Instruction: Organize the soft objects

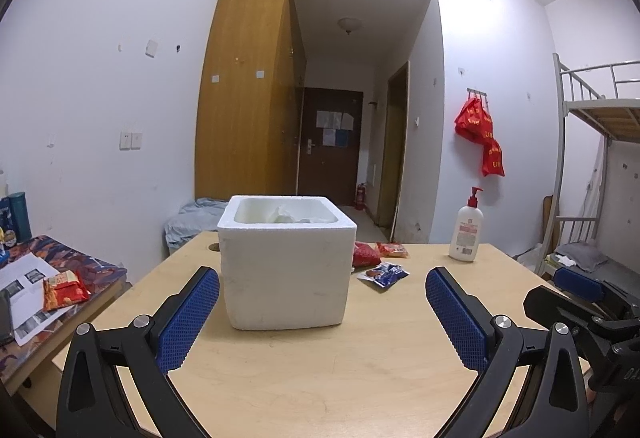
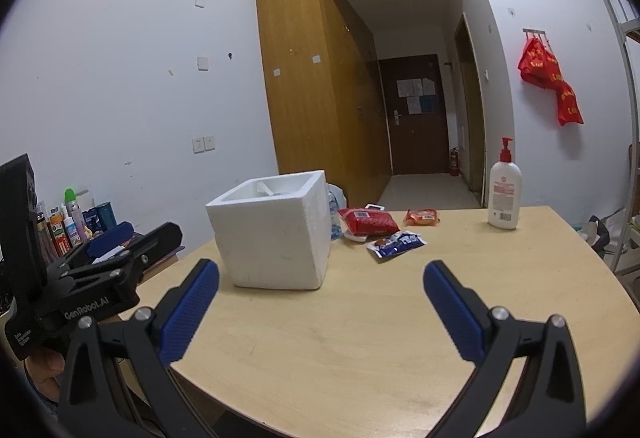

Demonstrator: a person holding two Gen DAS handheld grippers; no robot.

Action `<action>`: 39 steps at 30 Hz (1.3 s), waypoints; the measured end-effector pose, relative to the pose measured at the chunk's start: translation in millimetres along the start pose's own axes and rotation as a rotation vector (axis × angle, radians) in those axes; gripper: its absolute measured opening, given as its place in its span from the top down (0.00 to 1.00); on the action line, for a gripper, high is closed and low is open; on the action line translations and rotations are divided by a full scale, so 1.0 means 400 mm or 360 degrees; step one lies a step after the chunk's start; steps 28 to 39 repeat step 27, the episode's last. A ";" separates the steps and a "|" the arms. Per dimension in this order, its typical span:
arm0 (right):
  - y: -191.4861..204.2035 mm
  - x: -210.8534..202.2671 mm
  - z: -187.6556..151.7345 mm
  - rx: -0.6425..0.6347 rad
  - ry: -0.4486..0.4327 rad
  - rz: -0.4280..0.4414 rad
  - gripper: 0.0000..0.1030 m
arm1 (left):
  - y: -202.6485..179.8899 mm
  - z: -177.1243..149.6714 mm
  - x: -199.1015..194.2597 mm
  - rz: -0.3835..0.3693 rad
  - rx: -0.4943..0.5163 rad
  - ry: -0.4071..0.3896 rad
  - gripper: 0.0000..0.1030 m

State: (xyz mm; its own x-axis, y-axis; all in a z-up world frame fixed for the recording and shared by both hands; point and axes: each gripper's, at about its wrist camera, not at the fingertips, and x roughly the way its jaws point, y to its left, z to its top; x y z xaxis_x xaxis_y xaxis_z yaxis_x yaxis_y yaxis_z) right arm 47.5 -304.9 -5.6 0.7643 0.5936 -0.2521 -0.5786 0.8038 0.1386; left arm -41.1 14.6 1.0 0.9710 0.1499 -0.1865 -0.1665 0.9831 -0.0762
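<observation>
- Left gripper (image 1: 322, 312) fingers spread, foam box (image 1: 285, 262) just ahead between them
- Right gripper (image 2: 321, 312) fingers spread over bare table (image 2: 360, 338); packets (image 2: 396, 244) lie ahead
- Box contents hard to make out

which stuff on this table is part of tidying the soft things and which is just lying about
Part of the job:
- white foam box
- large red snack packet
- small orange-red packet
- blue and white wrapper
- left gripper and right gripper, both open

Just lying about:
- white pump bottle with red cap
- red bags hanging on the wall
- bottles on the side table
</observation>
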 end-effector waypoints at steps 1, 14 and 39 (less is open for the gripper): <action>-0.001 0.002 0.000 0.0000 0.0002 -0.0001 0.00 | -0.001 0.000 0.000 0.0000 0.0003 0.0000 0.00; -0.002 0.022 0.000 0.0008 0.0026 0.0007 0.00 | -0.005 0.002 0.004 0.0013 0.0011 0.0006 0.00; -0.005 0.025 -0.005 0.0025 0.0032 0.0007 0.00 | -0.005 0.003 0.014 0.0029 0.0012 0.0011 0.00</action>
